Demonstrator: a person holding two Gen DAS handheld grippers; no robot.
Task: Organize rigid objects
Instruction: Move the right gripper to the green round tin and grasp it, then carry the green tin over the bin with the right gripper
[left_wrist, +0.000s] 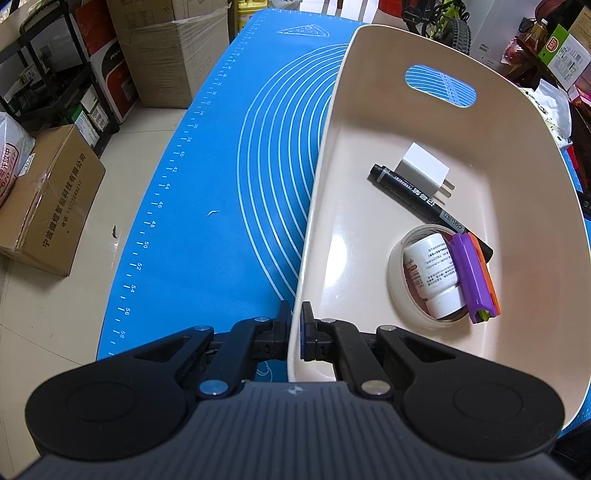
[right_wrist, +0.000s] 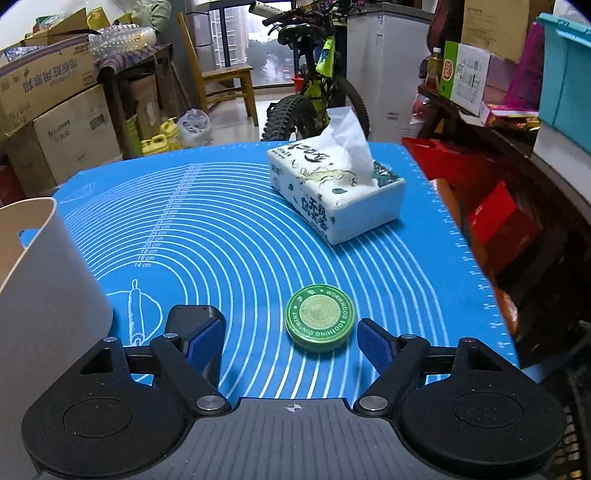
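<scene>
Left wrist view: the left gripper (left_wrist: 296, 320) pinches the beige basket (left_wrist: 321, 177) rim at 6 o'clock, steadying it. Right wrist view: the right gripper (right_wrist: 291, 341) gapes wide; the green ointment tin (right_wrist: 320, 322) sits at 1 o'clock, so centre it between the fingers before closing.

Pale tiled floor (left_wrist: 122, 147), stacked cardboard boxes (left_wrist: 48, 206) beside a black shelf rack (left_wrist: 55, 74); beyond the blue-matted surface (right_wrist: 236, 229), a wooden chair (right_wrist: 225, 81), green bicycle (right_wrist: 317, 81), daylight through a tall window (right_wrist: 266, 40)
</scene>
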